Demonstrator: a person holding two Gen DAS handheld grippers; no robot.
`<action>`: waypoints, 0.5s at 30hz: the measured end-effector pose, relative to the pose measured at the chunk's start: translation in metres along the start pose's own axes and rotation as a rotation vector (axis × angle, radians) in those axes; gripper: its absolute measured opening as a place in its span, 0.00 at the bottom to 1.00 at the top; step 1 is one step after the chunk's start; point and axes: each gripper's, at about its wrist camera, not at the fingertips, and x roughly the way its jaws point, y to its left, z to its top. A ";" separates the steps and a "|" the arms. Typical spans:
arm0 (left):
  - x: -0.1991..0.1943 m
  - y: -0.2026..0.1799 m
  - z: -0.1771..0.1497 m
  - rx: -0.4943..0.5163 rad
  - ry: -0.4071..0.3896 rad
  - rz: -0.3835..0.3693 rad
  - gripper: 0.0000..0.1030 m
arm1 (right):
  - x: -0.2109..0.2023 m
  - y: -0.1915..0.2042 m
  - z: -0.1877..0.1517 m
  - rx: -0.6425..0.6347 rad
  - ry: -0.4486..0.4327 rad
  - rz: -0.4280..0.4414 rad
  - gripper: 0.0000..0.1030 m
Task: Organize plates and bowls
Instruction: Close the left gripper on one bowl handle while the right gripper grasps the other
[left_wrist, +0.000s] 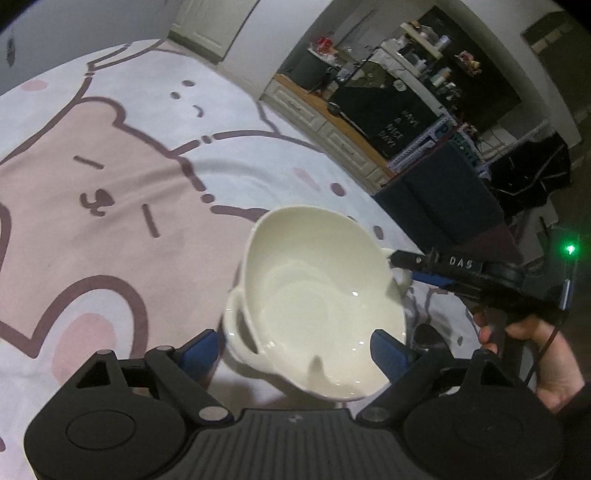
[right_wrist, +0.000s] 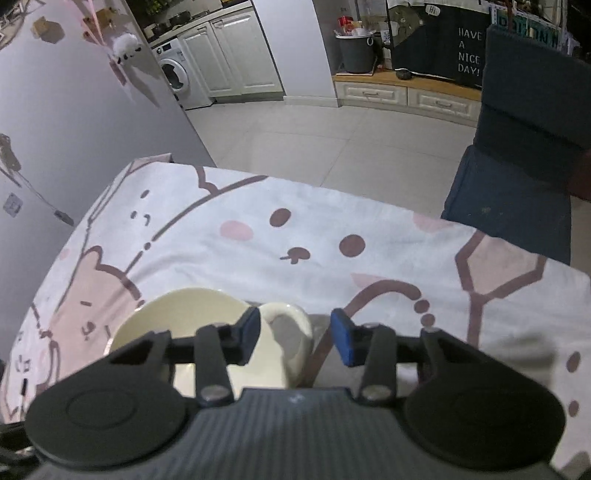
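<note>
A cream two-handled bowl (left_wrist: 317, 306) sits on the cartoon-print tablecloth (left_wrist: 110, 206), tilted. My left gripper (left_wrist: 295, 350) is open, its blue pads on either side of the bowl's near rim, not gripping it. My right gripper (left_wrist: 402, 260) reaches in from the right at the bowl's far handle. In the right wrist view the right gripper (right_wrist: 299, 334) is open, with the bowl's handle (right_wrist: 291, 325) between its blue pads and the bowl (right_wrist: 173, 317) to the left.
The tablecloth (right_wrist: 332, 251) covers the whole table; its far edge runs across the right wrist view. A dark blue chair (right_wrist: 517, 166) stands at the table's far right. Tiled floor, cabinets and a washing machine (right_wrist: 173, 74) lie beyond.
</note>
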 end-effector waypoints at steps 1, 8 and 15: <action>0.001 0.002 0.001 -0.012 0.005 -0.002 0.84 | 0.005 0.001 -0.001 -0.002 0.002 -0.010 0.38; 0.002 0.018 0.008 -0.074 0.019 -0.037 0.74 | 0.009 -0.005 -0.015 -0.024 -0.022 -0.001 0.16; -0.004 0.040 0.025 -0.055 0.017 0.015 0.69 | -0.001 -0.001 -0.042 -0.008 0.009 0.039 0.12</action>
